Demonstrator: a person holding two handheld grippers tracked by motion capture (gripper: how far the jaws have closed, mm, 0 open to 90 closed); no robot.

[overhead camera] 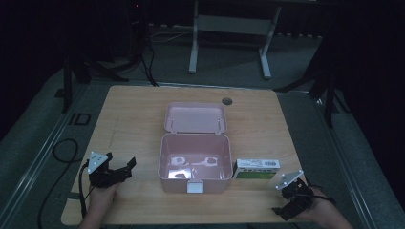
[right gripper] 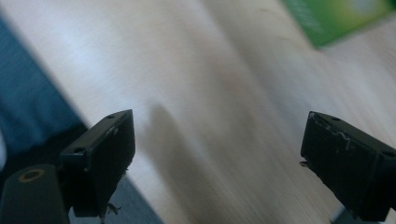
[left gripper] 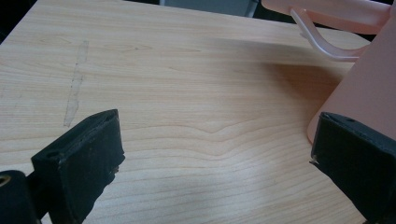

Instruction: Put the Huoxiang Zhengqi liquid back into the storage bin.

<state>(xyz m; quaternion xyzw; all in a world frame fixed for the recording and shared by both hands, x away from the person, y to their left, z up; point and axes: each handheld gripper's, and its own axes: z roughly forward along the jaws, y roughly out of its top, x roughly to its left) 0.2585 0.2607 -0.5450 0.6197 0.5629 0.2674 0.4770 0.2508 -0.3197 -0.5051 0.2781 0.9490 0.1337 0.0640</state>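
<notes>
Pink lidded box (overhead camera: 193, 162) open mid-table, green carton (overhead camera: 256, 169) beside it, left gripper (overhead camera: 125, 168) and right gripper (right gripper: 217, 154) jaws released, empty.

An open pink box (overhead camera: 193, 162) sits between both grippers on the table (overhead camera: 129, 114).

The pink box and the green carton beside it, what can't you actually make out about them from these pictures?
- Pink box, high view: pale shapes lie on its floor; dim light and small size keep them unidentifiable.
- Green carton, high view: its print is too small to read; the right gripper view cuts it off at the top edge and blurs it.
- Left gripper view: the box runs past the right edge, with one black jaw covering its lower wall.
</notes>
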